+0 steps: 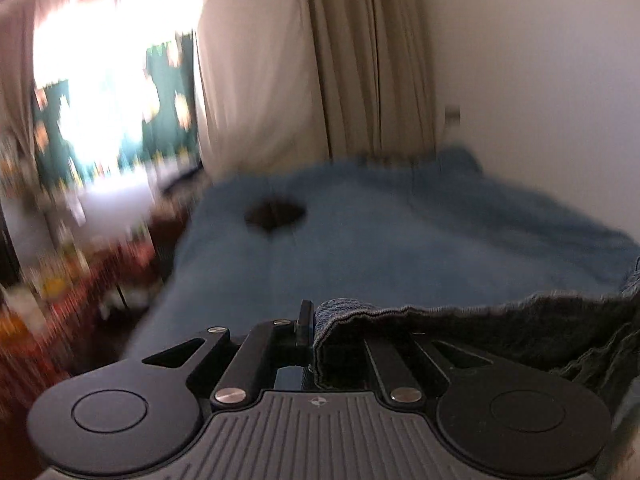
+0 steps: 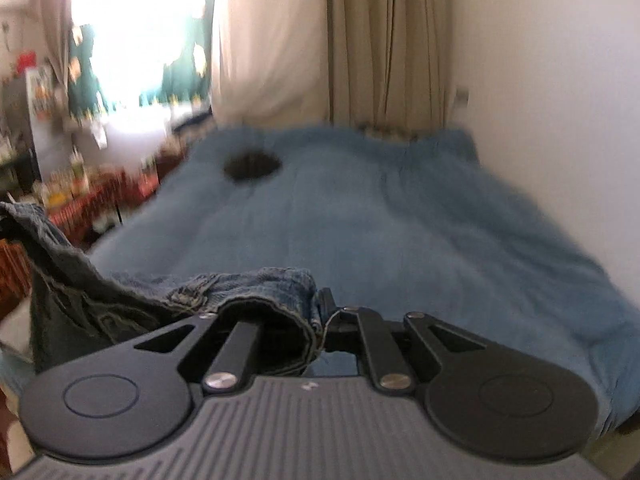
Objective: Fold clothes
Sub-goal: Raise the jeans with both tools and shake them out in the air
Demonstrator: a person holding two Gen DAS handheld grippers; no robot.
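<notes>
Holding a pair of jeans (image 2: 256, 284) up above the bed (image 2: 400, 232), I have one edge in each of my tongs. My left tongs (image 1: 310, 326) are clamped nearly flat on a thick denim hem, and the cloth runs off to the right of that view in a sagging line. My right tongs (image 2: 322, 312) are pinched shut on another folded denim edge, with the rest draping away to the left and hanging dark below.

Both grips look shallow to me: only a narrow lip of fabric sits between the pads, so the weight of the hanging denim could drag either edge free, most likely if I jerk or spread my hands too fast. The span between my two sets of tongs is slack and bunched, so laying it down as it is would probably leave creases or a twisted leg. I cannot tell how much cloth hangs below, and a trailing end might catch the bed's edge. A small dark object (image 2: 251, 166) lies on the blue cover ahead; laying the jeans over it would leave a lump.
</notes>
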